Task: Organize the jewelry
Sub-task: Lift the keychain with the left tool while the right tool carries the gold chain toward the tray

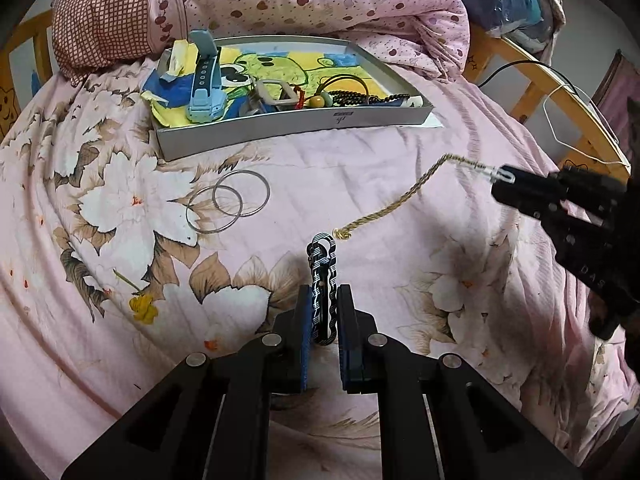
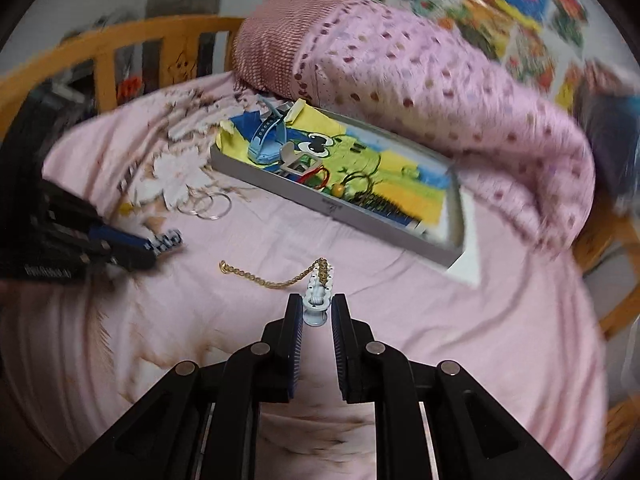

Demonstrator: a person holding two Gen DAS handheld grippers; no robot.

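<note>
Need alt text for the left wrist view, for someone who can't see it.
The left gripper is shut on a black-and-white patterned hair clip above a pink floral bedsheet. At right, the right gripper lifts a gold chain by a small white clip. Two silver bangles lie before a grey tray of jewelry.

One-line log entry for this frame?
left gripper: shut on black-white clip | right gripper: shut on pale clip with gold chain | tray: waiting
</note>
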